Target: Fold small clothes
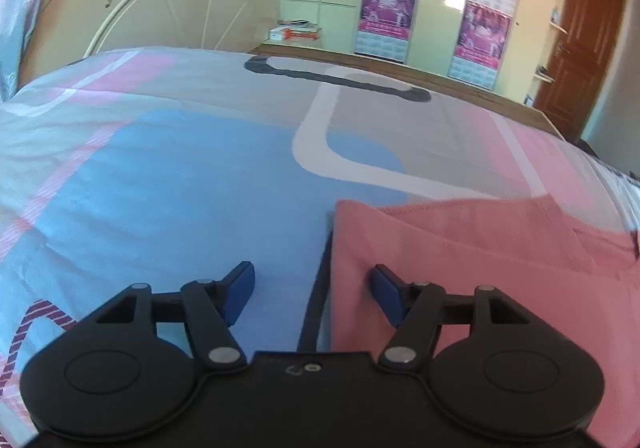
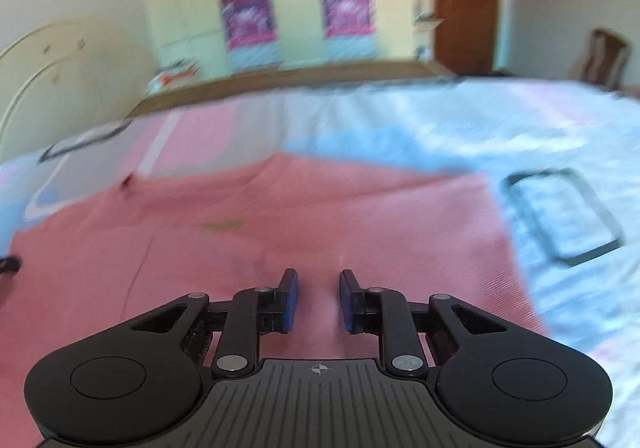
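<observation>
Bedroom, patterned bedsheet (image 1: 180,187) with a pink garment (image 2: 280,240) spread flat on it.
Left gripper (image 1: 312,280) stands released, the garment's edge running between its fingers; right gripper (image 2: 318,288) is narrowly parted, gripping nothing, with pink cloth beneath and ahead of its fingers.

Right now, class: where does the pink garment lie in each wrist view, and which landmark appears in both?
Left wrist: pink garment at lower right, its edge between the open fingers.
Right wrist: fills the middle and lower left.
Shared landmark: purple posters on the wardrobe.
</observation>
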Available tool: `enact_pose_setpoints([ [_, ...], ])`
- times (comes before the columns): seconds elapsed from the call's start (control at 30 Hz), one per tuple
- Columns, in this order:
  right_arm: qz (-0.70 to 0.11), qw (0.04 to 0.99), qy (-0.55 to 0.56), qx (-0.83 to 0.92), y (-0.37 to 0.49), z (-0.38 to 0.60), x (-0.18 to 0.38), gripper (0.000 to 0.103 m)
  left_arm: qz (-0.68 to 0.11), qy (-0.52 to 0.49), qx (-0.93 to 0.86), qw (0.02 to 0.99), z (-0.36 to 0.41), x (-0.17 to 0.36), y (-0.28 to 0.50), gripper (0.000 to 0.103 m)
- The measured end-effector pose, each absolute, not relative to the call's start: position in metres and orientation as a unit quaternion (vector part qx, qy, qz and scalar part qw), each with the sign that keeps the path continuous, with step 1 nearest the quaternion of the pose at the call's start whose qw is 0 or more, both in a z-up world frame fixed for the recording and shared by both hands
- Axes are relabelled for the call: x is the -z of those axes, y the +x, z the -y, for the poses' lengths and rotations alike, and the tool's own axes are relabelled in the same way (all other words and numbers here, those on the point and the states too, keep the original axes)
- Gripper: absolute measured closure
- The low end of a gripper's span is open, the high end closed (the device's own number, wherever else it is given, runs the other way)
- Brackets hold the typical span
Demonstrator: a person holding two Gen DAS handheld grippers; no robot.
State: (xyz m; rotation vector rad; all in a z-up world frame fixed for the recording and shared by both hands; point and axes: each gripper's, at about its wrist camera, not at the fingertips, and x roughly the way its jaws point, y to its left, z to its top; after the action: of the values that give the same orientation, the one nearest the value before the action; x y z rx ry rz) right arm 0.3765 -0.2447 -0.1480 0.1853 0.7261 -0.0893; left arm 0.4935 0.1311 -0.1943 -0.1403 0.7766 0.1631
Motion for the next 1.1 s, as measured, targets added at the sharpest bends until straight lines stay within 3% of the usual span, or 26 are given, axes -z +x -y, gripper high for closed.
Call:
enact_pose_setpoints([
  [0.17, -0.335, 0.937, 0.1, -0.009, 0.37, 0.235, 0.133, 0.081, -0.365, -0.083, -0.067, 0.925, -0.123, 0.183, 0.49, 0.041],
  [0.4, -0.395, 0.915, 0.08, -0.015, 0.385, 0.22, 0.156, 0.08, -0.396, -0.049, -0.068, 0.915, -0.113, 0.183, 0.487, 0.041],
  [0.63, -0.375, 0.923, 0.066, -0.049, 0.36, 0.2, 0.136, 0.08, -0.387, -0.028, -0.02, 0.921, -0.085, 0.159, 0.443, 0.033],
  [0.83, -0.404, 0.913, 0.05, -0.028, 0.354, 0.203, 0.157, 0.08, -0.428, -0.002, 0.005, 0.904, -0.06, 0.179, 0.425, 0.033],
  [1.1, -0.393, 0.916, 0.065, -0.053, 0.325, 0.192, 0.131, 0.079, -0.433, -0.001, 0.007, 0.902, -0.05, 0.171, 0.408, 0.032],
])
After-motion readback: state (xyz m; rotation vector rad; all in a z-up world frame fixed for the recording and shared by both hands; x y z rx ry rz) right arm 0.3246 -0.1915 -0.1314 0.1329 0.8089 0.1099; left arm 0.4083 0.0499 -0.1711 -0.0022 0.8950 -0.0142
